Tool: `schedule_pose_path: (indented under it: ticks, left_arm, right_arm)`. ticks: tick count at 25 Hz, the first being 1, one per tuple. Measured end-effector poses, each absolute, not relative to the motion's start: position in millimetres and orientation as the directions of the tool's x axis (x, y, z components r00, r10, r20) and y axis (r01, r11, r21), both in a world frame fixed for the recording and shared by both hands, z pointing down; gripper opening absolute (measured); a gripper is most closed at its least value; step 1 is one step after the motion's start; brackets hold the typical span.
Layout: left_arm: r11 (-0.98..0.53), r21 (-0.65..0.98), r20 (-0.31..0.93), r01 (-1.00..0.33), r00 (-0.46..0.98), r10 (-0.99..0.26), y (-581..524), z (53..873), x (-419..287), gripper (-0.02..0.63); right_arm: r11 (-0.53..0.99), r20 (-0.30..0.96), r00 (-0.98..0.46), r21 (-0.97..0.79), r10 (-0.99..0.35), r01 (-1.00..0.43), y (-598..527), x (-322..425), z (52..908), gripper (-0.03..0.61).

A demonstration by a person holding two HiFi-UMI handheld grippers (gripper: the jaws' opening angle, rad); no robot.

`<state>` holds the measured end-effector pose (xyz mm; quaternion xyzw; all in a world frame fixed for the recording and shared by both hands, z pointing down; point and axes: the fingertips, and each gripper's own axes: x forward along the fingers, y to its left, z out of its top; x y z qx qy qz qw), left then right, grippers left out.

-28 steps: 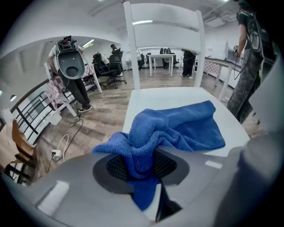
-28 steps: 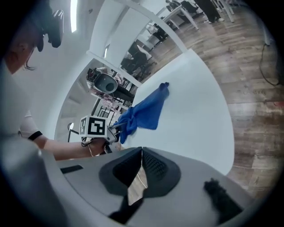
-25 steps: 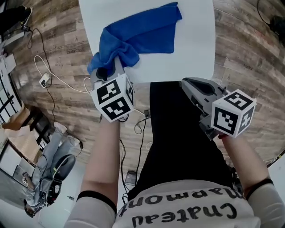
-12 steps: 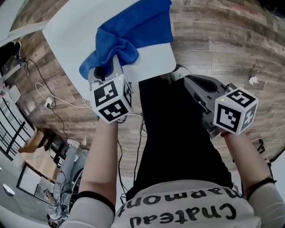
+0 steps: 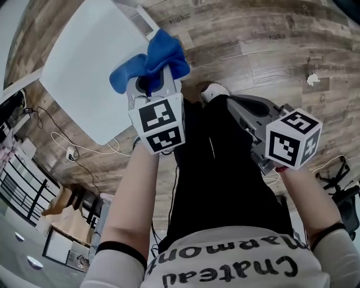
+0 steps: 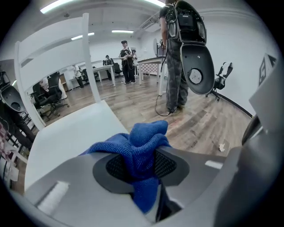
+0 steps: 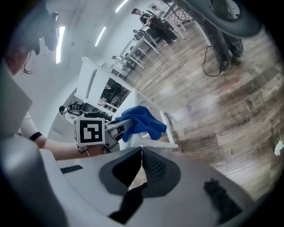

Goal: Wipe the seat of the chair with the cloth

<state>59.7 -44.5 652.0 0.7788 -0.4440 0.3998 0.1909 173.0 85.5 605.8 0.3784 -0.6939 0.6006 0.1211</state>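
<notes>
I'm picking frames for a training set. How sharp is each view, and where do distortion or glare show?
Head view: evenly lit, sharp on the blue cloth, wooden floor bowed at the edges. Left gripper view: heavy fisheye with black corners, ceiling lights blown out, cloth crisp in the left gripper. Right gripper view: tilted, floor smeared, black corners.

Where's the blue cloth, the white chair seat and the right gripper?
blue cloth (image 5: 159, 57), head view, on its bunched upper fold.
chair seat (image 5: 84, 73), head view, on the bare white middle.
right gripper (image 7: 141, 160), right gripper view, where its closed jaws meet.
</notes>
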Motion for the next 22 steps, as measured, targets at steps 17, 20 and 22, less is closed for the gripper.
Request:
schedule_pose_path:
  ticks: [17, 20, 22]
  left_arm:
    - [-0.433, 0.007, 0.760, -0.902, 0.286, -0.584, -3, 600, -37, 0.137]
    - [-0.376, -0.057, 0.776, -0.925, 0.196, -0.600, 13, 601, -102, 0.130]
    - [-0.311, -0.111, 0.792, -0.944, 0.104, -0.602, 23, 606, -148, 0.121]
  right_arm:
    - [0.128, 0.617, -0.750, -0.745, -0.240, -0.654, 86, 120, 601, 0.015]
    - [0.164, 0.618, -0.763, -0.747, -0.189, -0.645, 80, 87, 604, 0.015]
    - [0.186, 0.613, -0.774, -0.752, -0.157, -0.633, 78, 62, 605, 0.015]
